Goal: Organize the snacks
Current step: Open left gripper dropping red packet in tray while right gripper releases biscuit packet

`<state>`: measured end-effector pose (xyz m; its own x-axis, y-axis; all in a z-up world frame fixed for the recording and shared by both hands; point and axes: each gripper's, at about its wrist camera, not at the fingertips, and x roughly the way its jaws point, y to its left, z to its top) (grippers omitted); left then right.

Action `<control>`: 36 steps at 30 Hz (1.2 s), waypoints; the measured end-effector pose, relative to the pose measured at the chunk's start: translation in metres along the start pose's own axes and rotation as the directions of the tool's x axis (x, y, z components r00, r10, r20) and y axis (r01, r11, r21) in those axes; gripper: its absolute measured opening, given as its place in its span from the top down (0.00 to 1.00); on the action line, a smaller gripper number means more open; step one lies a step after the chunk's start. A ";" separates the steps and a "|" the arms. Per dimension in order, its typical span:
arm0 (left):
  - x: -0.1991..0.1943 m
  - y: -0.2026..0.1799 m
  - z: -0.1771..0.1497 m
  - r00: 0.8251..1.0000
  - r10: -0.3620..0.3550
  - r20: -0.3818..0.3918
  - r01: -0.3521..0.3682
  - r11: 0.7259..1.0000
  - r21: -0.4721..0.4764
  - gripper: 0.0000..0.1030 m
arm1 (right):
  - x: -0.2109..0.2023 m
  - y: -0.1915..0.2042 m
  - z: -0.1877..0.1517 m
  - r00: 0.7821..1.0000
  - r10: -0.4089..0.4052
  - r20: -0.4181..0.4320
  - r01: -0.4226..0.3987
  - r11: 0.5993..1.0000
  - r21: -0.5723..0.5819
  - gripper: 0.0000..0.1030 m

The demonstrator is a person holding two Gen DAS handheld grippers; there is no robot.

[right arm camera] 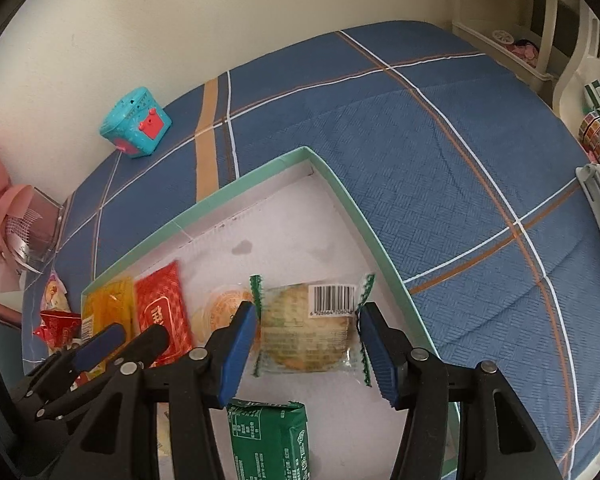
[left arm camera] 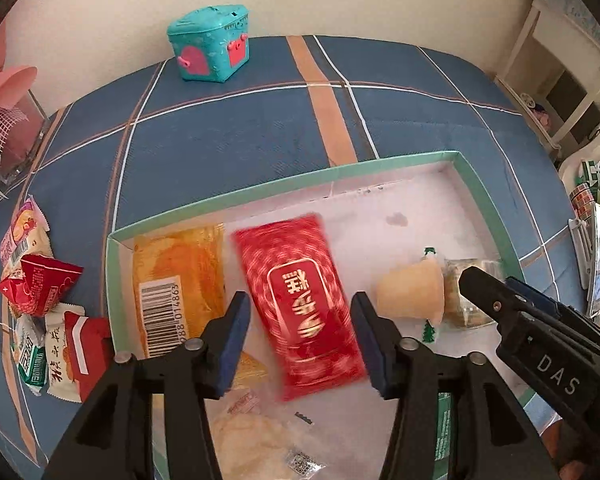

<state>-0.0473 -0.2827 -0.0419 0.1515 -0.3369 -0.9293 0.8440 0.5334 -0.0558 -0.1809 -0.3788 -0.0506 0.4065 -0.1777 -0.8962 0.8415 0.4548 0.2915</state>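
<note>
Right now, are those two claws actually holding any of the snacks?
No. The left gripper straddles the red packet, the right gripper the clear-wrapped cookie; jaws apart, both snacks lie in the tray.

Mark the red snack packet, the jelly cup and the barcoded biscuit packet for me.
red snack packet [left arm camera: 300, 300]: left wrist view, printed label.
jelly cup [left arm camera: 412, 290]: left wrist view, side wall.
barcoded biscuit packet [right arm camera: 306, 330]: right wrist view, biscuit centre.
</note>
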 end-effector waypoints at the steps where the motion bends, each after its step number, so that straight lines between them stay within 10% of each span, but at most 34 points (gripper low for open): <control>1: -0.002 0.000 0.000 1.000 0.000 0.001 0.000 1.000 -0.001 0.45 | -0.001 0.000 0.000 1.000 -0.001 -0.002 0.001 1.000 0.000 0.44; 36: -0.073 0.080 -0.043 0.997 0.059 0.042 -0.048 0.971 -0.235 0.36 | -0.075 0.049 -0.039 0.996 -0.062 0.064 0.072 0.985 -0.154 0.44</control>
<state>-0.0127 -0.1821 0.0059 0.2230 -0.3374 -0.9146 0.6915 0.7160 -0.0955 -0.1835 -0.3092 0.0180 0.3754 -0.2616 -0.8892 0.8036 0.5699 0.1716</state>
